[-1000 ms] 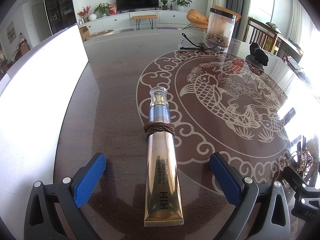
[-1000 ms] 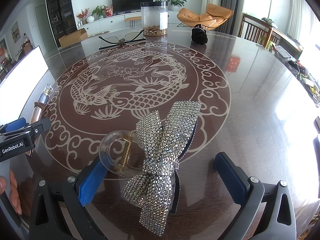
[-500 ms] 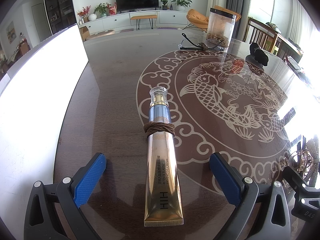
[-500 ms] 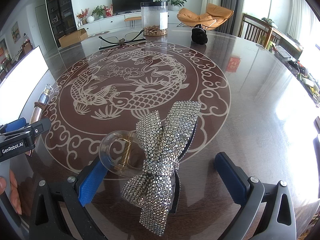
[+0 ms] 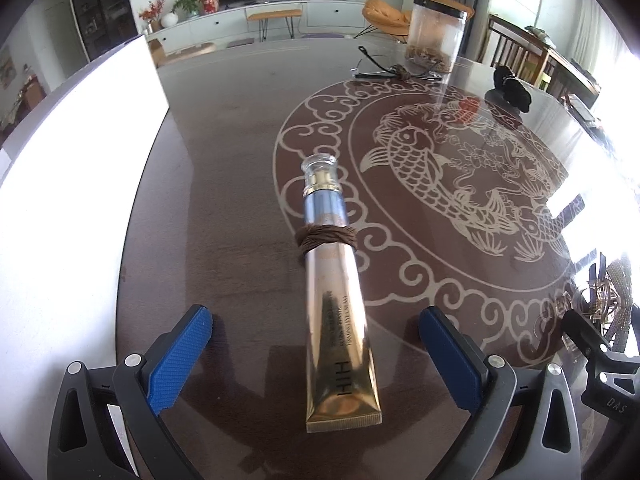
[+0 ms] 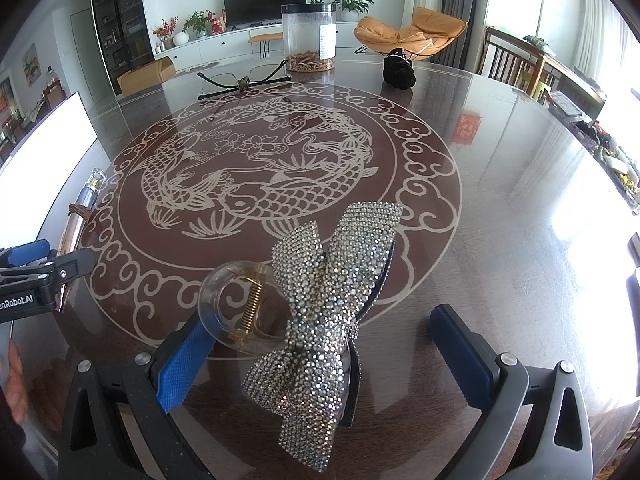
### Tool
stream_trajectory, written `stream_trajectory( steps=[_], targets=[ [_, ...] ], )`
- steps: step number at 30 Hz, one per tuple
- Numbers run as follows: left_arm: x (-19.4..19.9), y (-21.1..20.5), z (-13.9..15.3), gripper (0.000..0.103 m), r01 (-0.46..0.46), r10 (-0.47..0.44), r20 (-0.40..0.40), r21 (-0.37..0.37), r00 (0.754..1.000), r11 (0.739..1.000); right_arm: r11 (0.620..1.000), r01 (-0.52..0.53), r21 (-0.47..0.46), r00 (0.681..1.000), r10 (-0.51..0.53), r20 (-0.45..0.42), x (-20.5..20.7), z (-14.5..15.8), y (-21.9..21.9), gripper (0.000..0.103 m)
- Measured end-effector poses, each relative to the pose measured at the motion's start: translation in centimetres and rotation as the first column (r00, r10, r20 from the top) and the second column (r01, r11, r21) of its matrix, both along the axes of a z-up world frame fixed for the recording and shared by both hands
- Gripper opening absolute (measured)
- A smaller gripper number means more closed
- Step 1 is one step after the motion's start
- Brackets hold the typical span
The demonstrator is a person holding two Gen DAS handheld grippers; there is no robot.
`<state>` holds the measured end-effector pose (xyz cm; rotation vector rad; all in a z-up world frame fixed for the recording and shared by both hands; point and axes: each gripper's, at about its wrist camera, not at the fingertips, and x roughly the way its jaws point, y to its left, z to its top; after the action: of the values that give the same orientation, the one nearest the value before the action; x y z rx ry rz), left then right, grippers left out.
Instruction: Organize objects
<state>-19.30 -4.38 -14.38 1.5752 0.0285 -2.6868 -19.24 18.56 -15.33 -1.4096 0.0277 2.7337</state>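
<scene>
A gold cream tube (image 5: 338,320) with a clear cap lies on the glass table, a brown hair tie (image 5: 326,238) wound around its middle. My left gripper (image 5: 316,354) stands open, its blue pads either side of the tube's crimped end without touching it. In the right wrist view a rhinestone bow hair clip (image 6: 324,312) with a clear claw and gold spring lies between the open fingers of my right gripper (image 6: 326,360); the left pad (image 6: 184,364) sits right by the claw. The tube (image 6: 78,220) also shows at the far left there.
A white panel (image 5: 72,184) borders the table on the left. Far across the table (image 6: 500,184) stand a clear jar (image 6: 309,36), glasses with a hair tie (image 6: 242,82) and a black scrunchie (image 6: 398,68). A hand (image 6: 16,384) holds the left gripper.
</scene>
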Motion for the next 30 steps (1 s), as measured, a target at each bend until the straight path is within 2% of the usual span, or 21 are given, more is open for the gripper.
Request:
stream_trajectory(
  steps=[3, 4, 5, 6, 7, 10, 15, 20, 21, 22, 23, 26, 28, 30],
  targets=[
    [0.3, 0.1, -0.1, 0.103, 0.006, -0.006, -0.01, -0.004, 1.0, 1.0, 1.0, 0.0, 0.0, 1.0, 0.0, 0.0, 0.0, 0.0, 0.0, 0.103],
    [0.3, 0.2, 0.0, 0.095, 0.021, -0.021, -0.031, -0.01, 0.999, 1.0, 1.0, 0.0, 0.0, 1.0, 0.0, 0.0, 0.0, 0.0, 0.0, 0.103],
    [0.3, 0.4, 0.2, 0.069, 0.032, -0.032, -0.054, -0.012, 0.998, 0.999, 1.0, 0.0, 0.0, 1.0, 0.0, 0.0, 0.0, 0.0, 0.0, 0.103],
    [0.3, 0.6, 0.5, 0.053, 0.041, -0.042, -0.071, -0.013, 0.997, 0.999, 1.0, 0.0, 0.0, 1.0, 0.0, 0.0, 0.0, 0.0, 0.0, 0.103],
    [0.2, 0.8, 0.7, 0.026, 0.05, -0.051, -0.074, -0.013, 0.996, 0.999, 1.0, 0.0, 0.0, 1.0, 0.0, 0.0, 0.0, 0.0, 0.0, 0.103],
    [0.2, 0.9, 0.7, 0.026, 0.057, -0.055, -0.067, 0.037, 0.996, 0.998, 1.0, 0.0, 0.0, 1.0, 0.0, 0.0, 0.0, 0.0, 0.0, 0.103],
    [3.2, -0.2, 0.7, 0.026, 0.045, -0.034, -0.087, 0.124, 0.996, 0.991, 1.0, 0.0, 0.0, 1.0, 0.0, 0.0, 0.0, 0.0, 0.0, 0.103],
    [5.4, 0.6, 1.2, 0.026, 0.087, -0.074, -0.114, 0.116, 0.991, 0.989, 1.0, -0.02, 0.0, 1.0, 0.02, 0.002, 0.0, 0.0, 0.0, 0.103],
    [5.7, 0.7, 1.3, 0.026, 0.096, -0.082, -0.114, 0.12, 0.99, 0.988, 0.998, -0.059, -0.003, 0.998, 0.059, 0.013, 0.2, 0.1, -0.1, 0.103],
    [5.8, 0.9, 1.4, 0.026, 0.104, -0.09, -0.114, 0.123, 0.989, 0.987, 0.988, -0.155, -0.007, 0.987, 0.156, 0.043, -0.2, 0.2, -0.2, 0.103],
    [6.0, 1.2, 1.5, 0.026, 0.112, -0.097, -0.118, 0.122, 0.988, 0.986, 0.985, -0.173, -0.007, 0.984, 0.173, 0.051, -0.4, 0.3, -0.2, 0.103],
    [6.6, 1.4, 2.0, 0.026, 0.125, -0.108, -0.132, 0.126, 0.985, 0.984, 0.986, -0.166, -0.009, 0.983, 0.166, 0.078, -0.1, 0.3, 0.4, 0.103],
    [6.5, 1.4, 2.2, 0.026, 0.124, -0.106, -0.136, 0.134, 0.985, 0.983, 0.993, -0.117, -0.016, 0.986, 0.118, 0.114, -0.4, 0.4, 0.8, 0.103],
    [6.4, 1.3, 2.1, 0.026, 0.116, -0.098, -0.133, 0.141, 0.986, 0.983, 0.995, -0.087, -0.054, 0.989, 0.093, 0.113, -0.5, 0.6, 1.2, 0.103]
  ],
)
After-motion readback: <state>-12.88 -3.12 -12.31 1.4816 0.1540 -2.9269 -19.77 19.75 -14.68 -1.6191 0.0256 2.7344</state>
